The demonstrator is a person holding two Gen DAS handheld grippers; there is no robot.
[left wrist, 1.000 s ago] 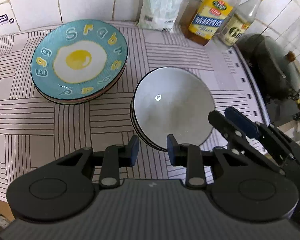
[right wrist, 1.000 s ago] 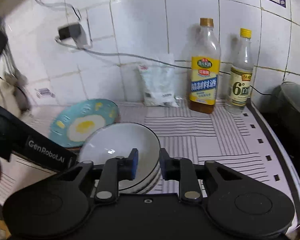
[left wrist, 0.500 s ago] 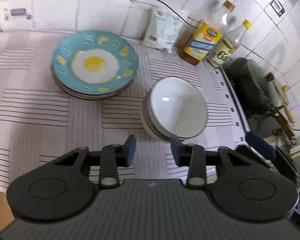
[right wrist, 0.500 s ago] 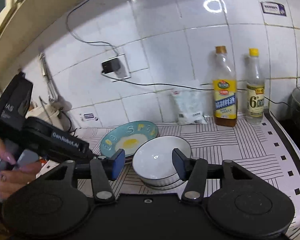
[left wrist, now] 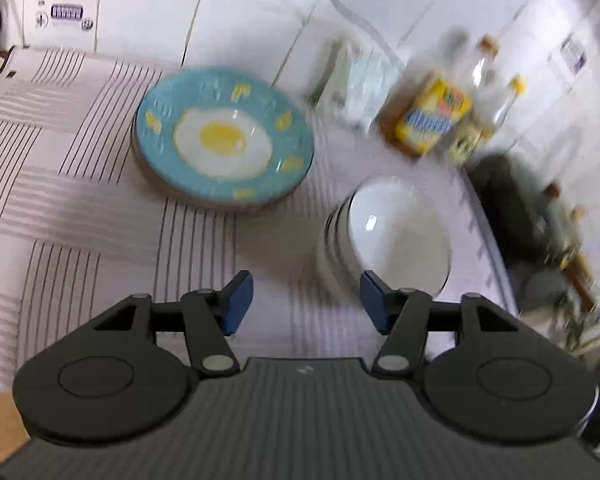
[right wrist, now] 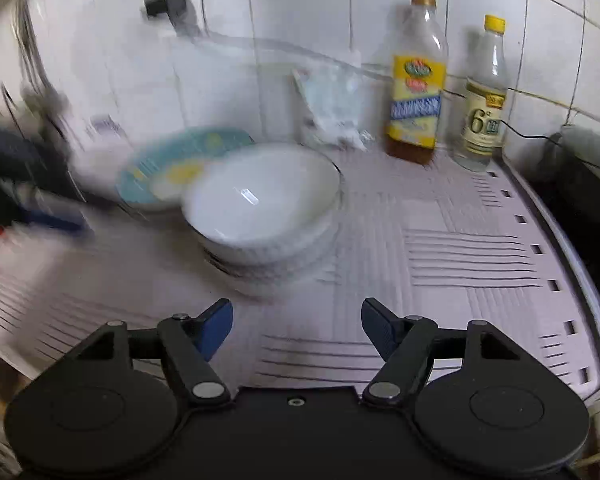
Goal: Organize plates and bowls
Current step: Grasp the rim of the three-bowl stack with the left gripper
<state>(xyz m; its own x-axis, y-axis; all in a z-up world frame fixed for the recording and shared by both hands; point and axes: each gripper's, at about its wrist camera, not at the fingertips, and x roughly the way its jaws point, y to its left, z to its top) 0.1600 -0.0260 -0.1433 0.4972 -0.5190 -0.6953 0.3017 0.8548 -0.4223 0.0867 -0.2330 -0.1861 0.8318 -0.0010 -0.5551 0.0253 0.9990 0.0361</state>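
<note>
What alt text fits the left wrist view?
An open, empty left claw hovers over a striped mat. Ahead sit a stack of plates, the top one blue with a fried-egg design, and to its right a stack of white bowls. Blurred bottles stand by the tiled wall.

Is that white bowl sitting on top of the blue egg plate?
No, the white bowl tops its own stack beside the egg plate, on the striped mat.

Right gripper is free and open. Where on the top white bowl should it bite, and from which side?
Take the top white bowl by its near rim, one finger inside and one outside. The right gripper already faces that edge across bare mat. The egg plate crowds the far-left side, and the nested bowls hide the wall below the rim.
</note>
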